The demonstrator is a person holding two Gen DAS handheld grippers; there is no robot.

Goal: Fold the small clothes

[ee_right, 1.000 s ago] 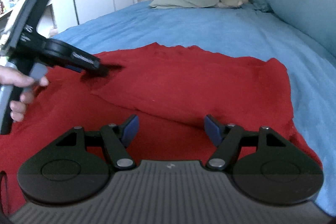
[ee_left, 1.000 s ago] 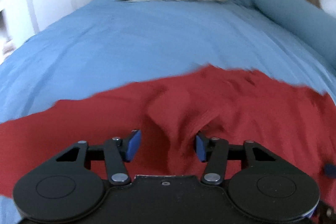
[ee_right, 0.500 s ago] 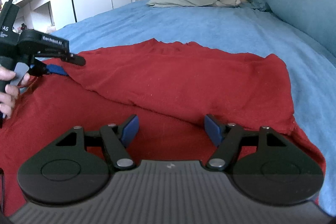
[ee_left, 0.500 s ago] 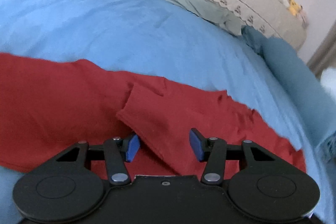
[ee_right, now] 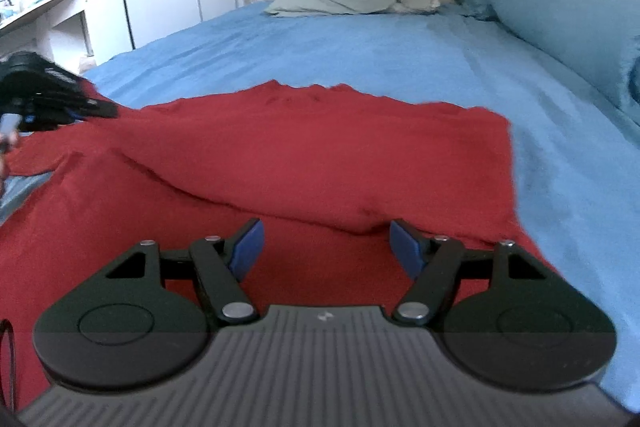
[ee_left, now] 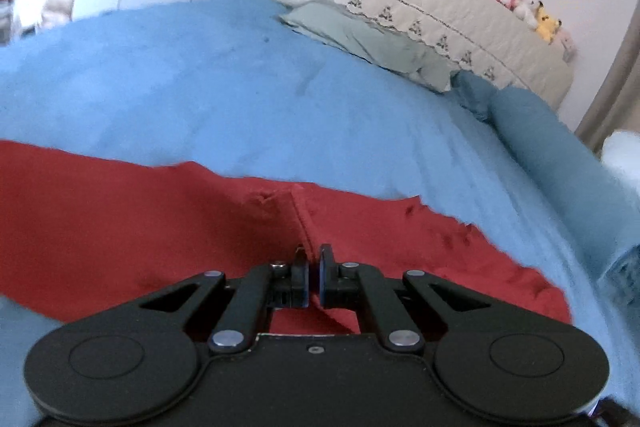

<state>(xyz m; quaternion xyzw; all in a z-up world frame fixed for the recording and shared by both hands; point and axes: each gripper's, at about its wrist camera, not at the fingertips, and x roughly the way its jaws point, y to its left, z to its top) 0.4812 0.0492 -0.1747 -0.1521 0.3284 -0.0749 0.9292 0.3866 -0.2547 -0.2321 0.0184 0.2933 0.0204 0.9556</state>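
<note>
A blue-sheeted bed (ee_right: 360, 43) carries the soft red knit garment (ee_right: 280, 147), partly folded. The left gripper (ee_left: 313, 277) has its jaws pinched, apparently on a fabric edge; the right gripper (ee_right: 324, 247) hovers, jaws apart. Limp and light: grip hems or corners.

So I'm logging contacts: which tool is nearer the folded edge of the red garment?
Left. The left tool is shut on that folded edge of the red garment. The right tool hovers open over the garment's lower fold, gripping nothing.
</note>
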